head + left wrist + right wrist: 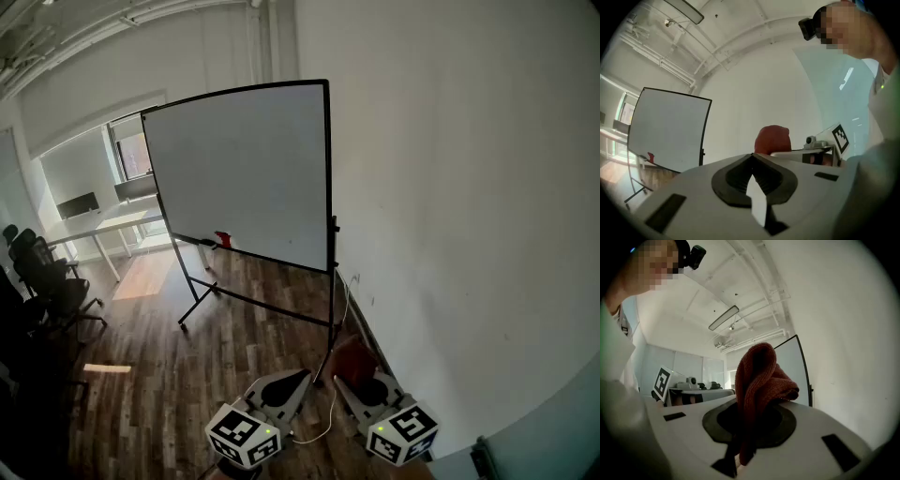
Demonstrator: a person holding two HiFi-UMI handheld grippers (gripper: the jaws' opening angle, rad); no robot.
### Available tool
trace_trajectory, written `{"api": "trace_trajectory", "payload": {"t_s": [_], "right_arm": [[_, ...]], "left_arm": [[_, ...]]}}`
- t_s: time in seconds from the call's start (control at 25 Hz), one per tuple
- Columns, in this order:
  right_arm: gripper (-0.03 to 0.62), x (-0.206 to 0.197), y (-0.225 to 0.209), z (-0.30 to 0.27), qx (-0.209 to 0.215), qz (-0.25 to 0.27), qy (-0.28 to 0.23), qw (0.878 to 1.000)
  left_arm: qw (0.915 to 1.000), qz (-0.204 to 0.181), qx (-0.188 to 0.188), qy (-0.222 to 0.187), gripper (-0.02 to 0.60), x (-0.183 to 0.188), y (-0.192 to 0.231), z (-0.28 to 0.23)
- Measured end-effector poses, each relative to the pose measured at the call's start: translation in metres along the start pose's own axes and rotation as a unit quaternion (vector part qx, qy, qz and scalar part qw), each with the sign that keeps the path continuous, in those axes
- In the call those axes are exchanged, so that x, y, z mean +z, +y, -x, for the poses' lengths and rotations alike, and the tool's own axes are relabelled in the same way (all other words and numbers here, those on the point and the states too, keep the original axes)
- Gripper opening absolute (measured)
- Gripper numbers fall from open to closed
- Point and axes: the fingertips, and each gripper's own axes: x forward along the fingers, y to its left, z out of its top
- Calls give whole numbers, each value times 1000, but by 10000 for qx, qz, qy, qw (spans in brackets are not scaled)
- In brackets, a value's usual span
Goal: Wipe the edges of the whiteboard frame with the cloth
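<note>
While you are standing back from the white rolling whiteboard with the thin black frame (327,169), your right gripper (349,382) is clamping the dark red knitted cloth (352,360) between its jaws. Right gripper view: jaws are pressing together on the cloth (759,380), which is bunching up above the tips and trailing down between them. Your left gripper (298,377) is sitting just beside the right one, low in the head view; its own view is showing the jaws (752,157) drawn together with nothing between them. Both grippers are pointing toward the board, well apart from it, and the cloth is touching no part of the frame. The board is standing on its black metal legs on the dark wooden plank floor (234,337), its right edge close to the plain white wall (450,187). A small red object (223,239) is resting on the board's lower ledge; what it is, you cannot tell. Black office chairs (47,272) are sitting far left, beside a long white table (103,225).
</note>
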Motion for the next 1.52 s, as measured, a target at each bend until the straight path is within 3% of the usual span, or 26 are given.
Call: {"api": "trace_trajectory", "payload": {"t_s": [0.96, 1.24, 1.52], "right_arm": [[54, -9, -29, -23, 51, -333, 89, 9994], [54, -17, -66, -71, -126, -211, 205, 9995], [54, 1, -125, -157, -471, -146, 124, 9987]], "left_arm": [[9998, 141, 135, -30, 8, -1, 25, -36], [9998, 134, 62, -128, 8, -5, 77, -74], [9996, 47, -151, -217, 8, 9, 164, -132]]}}
